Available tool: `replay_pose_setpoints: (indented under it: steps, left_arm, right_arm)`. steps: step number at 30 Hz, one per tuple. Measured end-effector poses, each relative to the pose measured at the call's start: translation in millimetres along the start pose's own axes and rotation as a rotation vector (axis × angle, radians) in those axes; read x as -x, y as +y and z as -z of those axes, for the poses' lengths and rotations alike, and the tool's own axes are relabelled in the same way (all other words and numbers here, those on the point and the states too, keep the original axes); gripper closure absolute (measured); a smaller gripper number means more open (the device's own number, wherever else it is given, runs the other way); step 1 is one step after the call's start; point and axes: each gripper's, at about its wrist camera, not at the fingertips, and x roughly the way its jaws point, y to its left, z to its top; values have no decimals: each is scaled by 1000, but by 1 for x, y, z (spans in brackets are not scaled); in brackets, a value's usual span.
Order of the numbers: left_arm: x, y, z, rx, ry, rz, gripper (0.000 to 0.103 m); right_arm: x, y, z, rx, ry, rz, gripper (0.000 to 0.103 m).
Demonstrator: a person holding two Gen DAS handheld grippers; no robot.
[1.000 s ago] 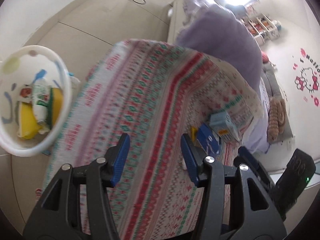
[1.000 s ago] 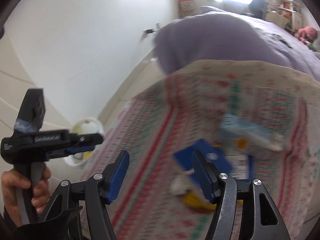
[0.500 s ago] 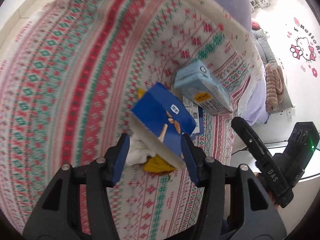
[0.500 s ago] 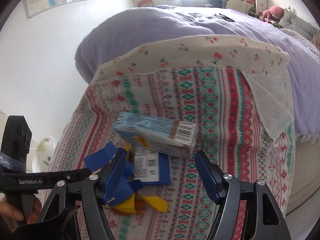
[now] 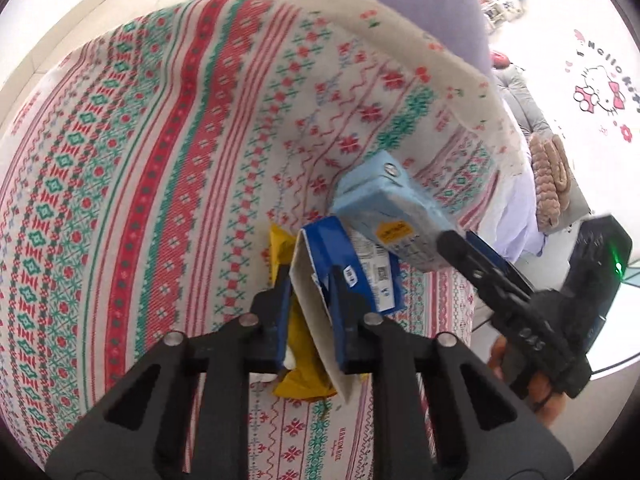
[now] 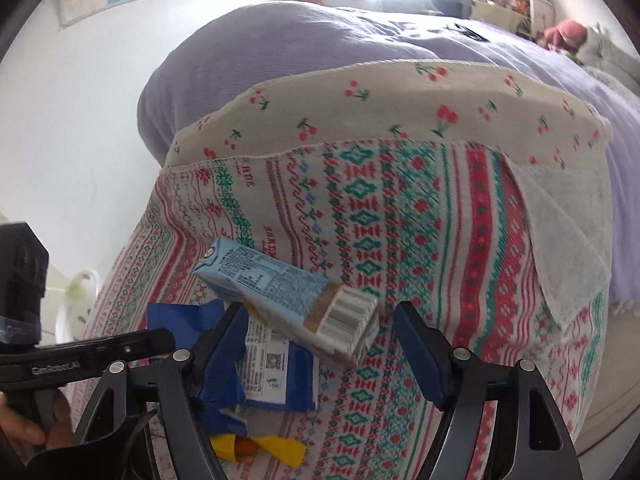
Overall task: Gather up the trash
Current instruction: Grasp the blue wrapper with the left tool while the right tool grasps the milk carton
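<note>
The left tool (image 5: 310, 280) is closed narrow on the blue box (image 5: 340, 256) on the bed. The right tool (image 6: 320, 332) is held wide; the milk carton (image 6: 280, 292) lies at twelve o'clock, long axis ten-to-four.

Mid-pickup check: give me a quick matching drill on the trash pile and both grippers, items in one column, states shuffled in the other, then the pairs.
Items:
1. blue wrapper
2. carton
3. yellow wrapper
4. right gripper

States:
A. open, straddling the carton's barcode end
B. pinched by the left gripper
C. at the bottom of the pile, on the cloth
D. pale blue, resting on the blue wrapper

Pairs: 1-B, 2-D, 3-C, 4-A
</note>
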Motion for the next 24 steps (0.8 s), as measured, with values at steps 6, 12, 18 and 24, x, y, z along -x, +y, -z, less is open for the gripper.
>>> replay_pose_setpoints:
  steps: [6, 12, 18, 24]
  left_arm:
    - [-6, -19, 0, -32, 1, 24, 89]
    - [3, -18, -7, -28, -16, 54, 92]
    - [23, -14, -11, -26, -59, 102, 93]
    - [43, -9, -12, -26, -94, 134, 93]
  right_arm:
    - [-16, 18, -2, 82, 8, -13, 24]
    - [-17, 34, 2, 122, 14, -36, 50]
    - [-9, 54, 6, 147, 4, -39, 56]
    - [17, 50, 6, 86, -54, -15, 56]
